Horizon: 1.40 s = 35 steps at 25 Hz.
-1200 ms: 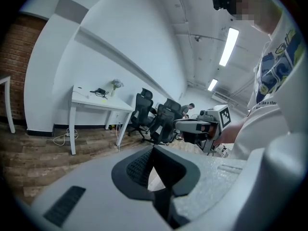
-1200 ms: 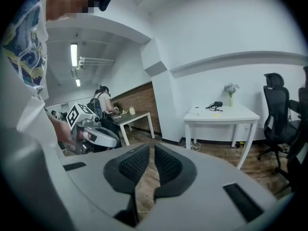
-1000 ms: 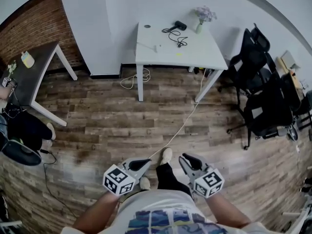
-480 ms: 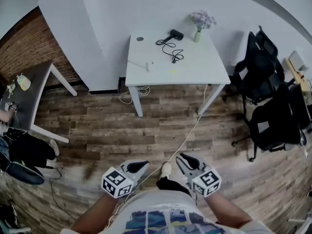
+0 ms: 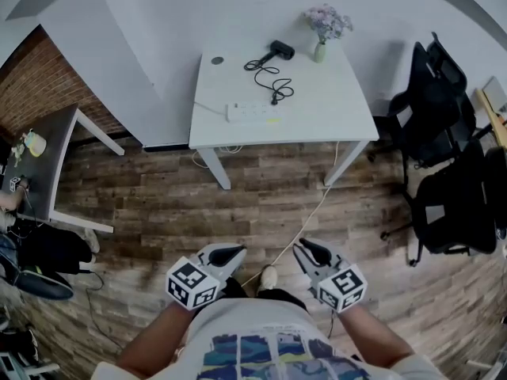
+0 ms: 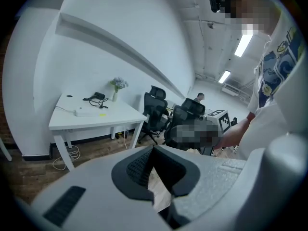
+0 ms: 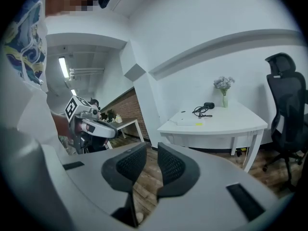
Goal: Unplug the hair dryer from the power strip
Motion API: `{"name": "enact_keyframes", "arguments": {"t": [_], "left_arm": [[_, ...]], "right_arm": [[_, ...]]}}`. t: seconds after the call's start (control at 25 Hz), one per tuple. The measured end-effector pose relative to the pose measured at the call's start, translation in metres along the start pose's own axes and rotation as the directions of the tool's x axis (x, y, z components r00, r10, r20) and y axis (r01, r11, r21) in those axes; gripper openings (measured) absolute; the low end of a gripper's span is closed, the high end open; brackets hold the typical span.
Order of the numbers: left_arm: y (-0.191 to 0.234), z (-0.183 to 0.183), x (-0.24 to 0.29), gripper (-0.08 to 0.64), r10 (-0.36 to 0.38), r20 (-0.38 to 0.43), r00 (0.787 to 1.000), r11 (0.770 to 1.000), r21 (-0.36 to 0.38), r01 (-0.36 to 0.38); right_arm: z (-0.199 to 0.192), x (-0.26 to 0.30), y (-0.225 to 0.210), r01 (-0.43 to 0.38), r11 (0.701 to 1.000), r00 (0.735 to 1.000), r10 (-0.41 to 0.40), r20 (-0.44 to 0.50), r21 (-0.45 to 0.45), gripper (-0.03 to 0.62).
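A black hair dryer lies at the back of a white table, and its black cord runs to a white power strip nearer the front edge. Both grippers hover over the wooden floor, well short of the table. My left gripper has its tips together and holds nothing. My right gripper is closing, with a clear gap and nothing between the pads. The left gripper view shows the hair dryer and strip far off. In the right gripper view the hair dryer is also distant.
A vase of flowers stands beside the hair dryer. Black office chairs crowd the right side. A dark table stands at the left by a brick wall. A white cable trails across the floor from the table towards my foot.
I have walked towards the white table, which now looks larger and nearer, with the power strip plainly in view. Both grippers keep their place in front of my body.
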<state>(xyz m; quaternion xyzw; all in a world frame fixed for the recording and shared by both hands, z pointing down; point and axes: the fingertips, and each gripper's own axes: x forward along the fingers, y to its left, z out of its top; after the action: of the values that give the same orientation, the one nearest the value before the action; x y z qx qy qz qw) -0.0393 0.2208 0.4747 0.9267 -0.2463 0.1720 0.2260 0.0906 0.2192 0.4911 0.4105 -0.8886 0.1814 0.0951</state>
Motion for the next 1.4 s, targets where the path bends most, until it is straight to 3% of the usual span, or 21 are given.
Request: {"name": "enact_keyframes", "arguments": {"t": [0.44, 0.84, 1.4], "left_arm": [[0.056, 0.043, 0.052, 0.002, -0.043, 0.01, 0.999, 0.999, 0.019, 0.043], [0.155, 0.093, 0.096, 0.002, -0.102, -0.016, 0.995, 0.993, 0.062, 0.103], [0.291, 0.132, 0.127, 0.001, -0.175, -0.083, 0.981, 0.976, 0.12, 0.184]], "right_arm": [[0.021, 0.036, -0.054, 0.055, 0.998, 0.998, -0.055, -0.008, 0.024, 0.072], [0.063, 0.101, -0.11, 0.166, 0.985, 0.986, -0.166, -0.018, 0.038, 0.074], [0.113, 0.229, -0.149, 0.238, 0.97, 0.971, -0.237, -0.028, 0.05, 0.082]]}}
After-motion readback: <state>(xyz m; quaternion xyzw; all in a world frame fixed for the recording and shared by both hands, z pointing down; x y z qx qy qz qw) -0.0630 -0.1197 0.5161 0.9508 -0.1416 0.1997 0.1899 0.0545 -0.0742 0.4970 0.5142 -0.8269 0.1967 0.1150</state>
